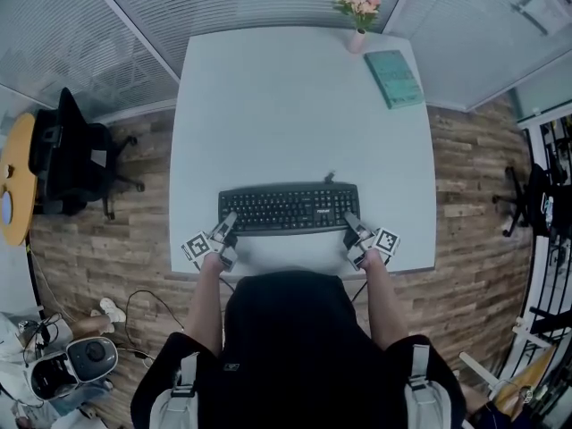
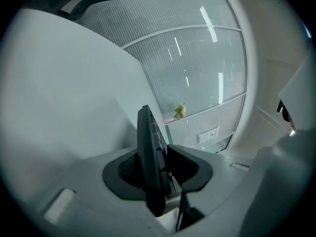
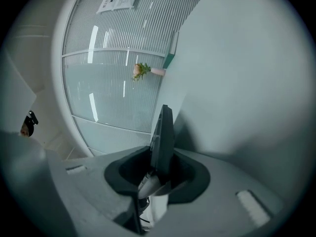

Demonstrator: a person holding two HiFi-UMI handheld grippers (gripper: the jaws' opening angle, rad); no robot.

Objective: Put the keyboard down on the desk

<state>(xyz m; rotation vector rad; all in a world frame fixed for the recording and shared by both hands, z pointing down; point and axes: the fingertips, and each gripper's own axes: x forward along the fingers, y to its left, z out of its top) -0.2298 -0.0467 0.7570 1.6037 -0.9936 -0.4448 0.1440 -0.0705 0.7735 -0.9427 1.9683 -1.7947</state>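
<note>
The black keyboard (image 1: 289, 208) lies level and square to the person over the near part of the white bench (image 1: 295, 105), close to its front edge, with a soft shadow along its near side. From the head view I cannot tell whether its underside already rests on the bench or hangs just above it. The left gripper (image 1: 225, 226) has its jaws pinching the keyboard's left end, and the right gripper (image 1: 353, 229) pinches the right end. Each gripper view shows the board edge-on between the dark pads (image 2: 148, 152) (image 3: 163, 137), with the pale bench surface just beside it. This looks like the last part of the set-down. The next move calls for both ends to go down evenly until the board sits flat, then for both sets of jaws to spread and draw back toward the person without dragging it. Well apart at the far edge stand a small vase of flowers (image 1: 357, 12) and a teal book (image 1: 393, 77).
</note>
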